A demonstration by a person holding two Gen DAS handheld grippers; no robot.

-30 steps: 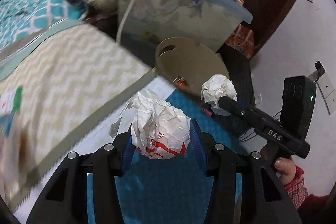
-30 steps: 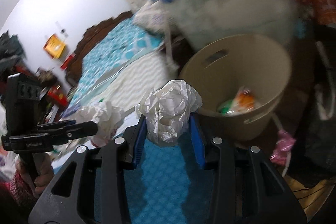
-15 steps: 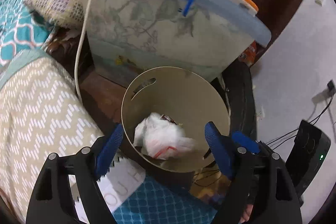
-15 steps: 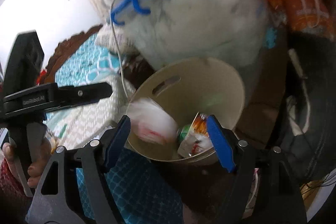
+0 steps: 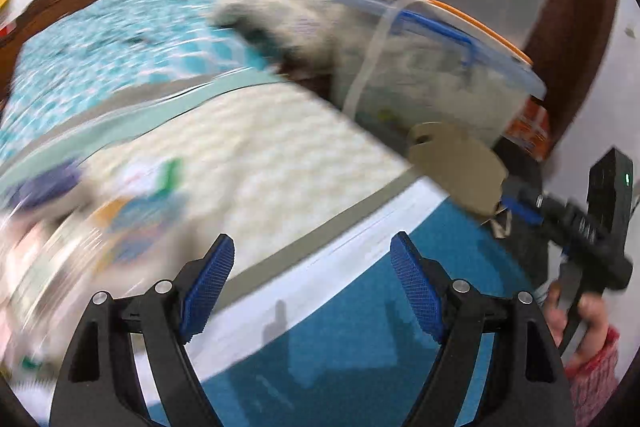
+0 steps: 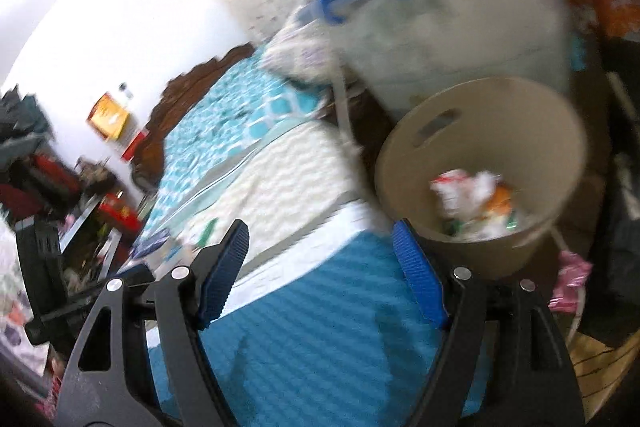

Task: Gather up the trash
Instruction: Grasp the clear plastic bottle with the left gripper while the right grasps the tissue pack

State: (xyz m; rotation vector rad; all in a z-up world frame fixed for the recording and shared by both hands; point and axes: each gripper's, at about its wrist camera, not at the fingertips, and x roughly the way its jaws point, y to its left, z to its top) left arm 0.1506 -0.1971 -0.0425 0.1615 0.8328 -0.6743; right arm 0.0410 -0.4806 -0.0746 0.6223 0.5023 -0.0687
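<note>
Left gripper (image 5: 312, 267): black plastic frame, ribbed blue pads (image 5: 208, 283), silver screws on each finger. Right gripper (image 6: 320, 259): same build; its black body carries a green light in the left view. Hand (image 5: 576, 323) wears a red patterned sleeve (image 5: 596, 379).

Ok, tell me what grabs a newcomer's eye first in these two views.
The beige bin at right in the right wrist view, crumpled paper trash lying inside it. Then the open, empty right gripper over the blue mat. In the left wrist view, the open left gripper over the blurred chevron bedspread.
</note>
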